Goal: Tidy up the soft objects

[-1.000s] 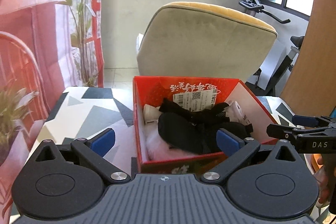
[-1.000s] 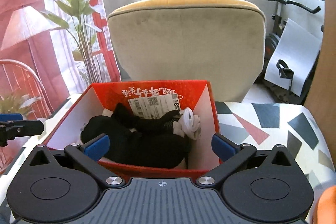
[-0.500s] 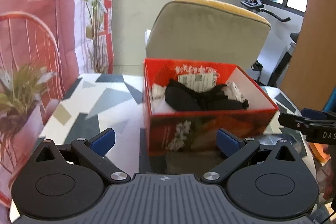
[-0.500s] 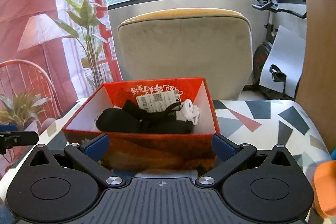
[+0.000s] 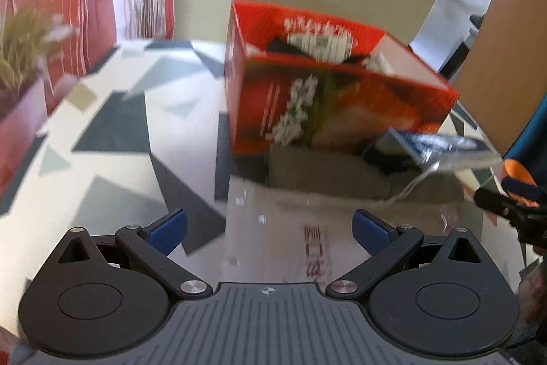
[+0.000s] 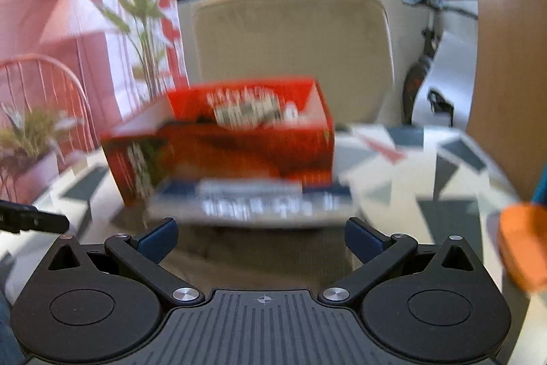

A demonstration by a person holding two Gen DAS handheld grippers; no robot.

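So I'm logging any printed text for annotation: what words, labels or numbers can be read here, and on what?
Nothing reads clearly; both views are motion-blurred.
Red box, inner back wall: white characters, unreadable.
White sticker in the box: barcode, digits unreadable.
Clear plastic bag by the left gripper: red characters, unreadable.
Blue-and-white packet: white print, unreadable.

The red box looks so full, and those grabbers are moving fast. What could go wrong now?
1. The red box stands partly on a packet with blue print and tilts, so it might tip or slide.
2. Both views are blurred by motion. The open left hand-held gripper or the open right hand-held gripper could bump the box.
3. Black fabric near the rim might spill out.
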